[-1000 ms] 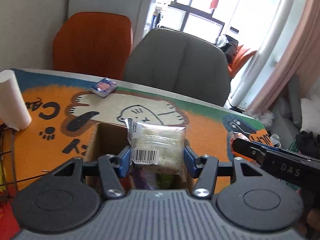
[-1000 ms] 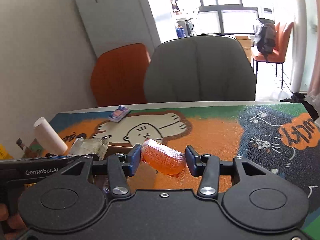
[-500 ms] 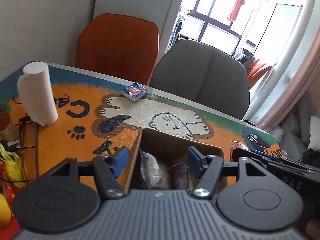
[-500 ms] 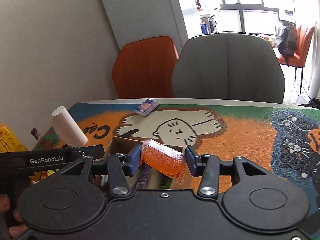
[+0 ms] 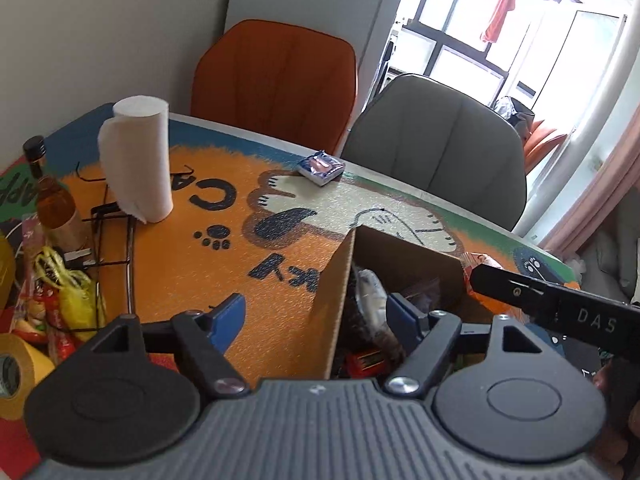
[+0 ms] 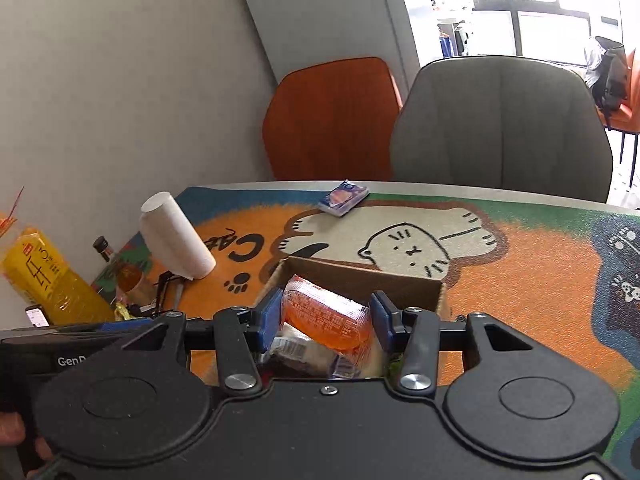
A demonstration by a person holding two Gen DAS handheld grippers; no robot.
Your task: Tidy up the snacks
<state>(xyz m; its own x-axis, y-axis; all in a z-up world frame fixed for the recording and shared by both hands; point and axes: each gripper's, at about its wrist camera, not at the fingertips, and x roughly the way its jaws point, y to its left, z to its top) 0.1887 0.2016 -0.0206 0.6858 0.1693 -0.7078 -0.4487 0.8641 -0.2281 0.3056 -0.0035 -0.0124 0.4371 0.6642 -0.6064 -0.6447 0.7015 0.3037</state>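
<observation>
One snack fewer is in hand: the left gripper (image 5: 316, 318) has just let its clear packet drop into the box (image 5: 332, 300), and its jaws have been opening, now wide and empty astride the box wall. The right gripper (image 6: 325, 320) holds the orange packet (image 6: 326, 318) clamped over the box, so that one likely goes in next.

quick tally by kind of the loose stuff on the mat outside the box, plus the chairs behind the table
paper towel roll: 1
small blue snack packet: 1
amber glass bottle: 1
orange chair: 1
grey chair: 1
total: 5
The heap of wrappers at the left edge is too jumbled to count.
</observation>
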